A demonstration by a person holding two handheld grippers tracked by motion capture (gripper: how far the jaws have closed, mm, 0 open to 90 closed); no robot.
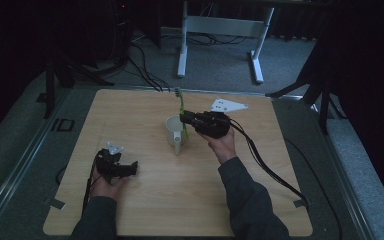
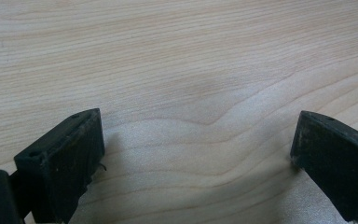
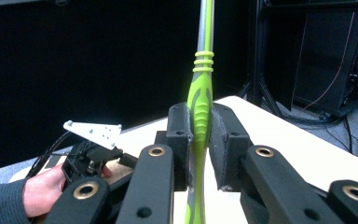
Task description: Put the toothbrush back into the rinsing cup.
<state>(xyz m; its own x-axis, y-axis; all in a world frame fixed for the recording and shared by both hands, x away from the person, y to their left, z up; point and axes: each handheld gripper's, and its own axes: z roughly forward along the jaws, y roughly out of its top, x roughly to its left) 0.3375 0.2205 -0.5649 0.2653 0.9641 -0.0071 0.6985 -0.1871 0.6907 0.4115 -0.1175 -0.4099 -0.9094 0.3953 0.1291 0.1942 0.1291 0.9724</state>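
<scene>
Toothbrush held upright over the mug, not yet let go.

Right tool (image 1: 184, 118) clenched on green toothbrush (image 3: 200, 100), handle end at white mug (image 1: 175, 131) mid-desk (image 1: 130, 107); whether the end is inside, can't tell. Left tool (image 2: 196, 149) released, jaws wide, low over bare wood. Left, I judge: lower, release.
</scene>
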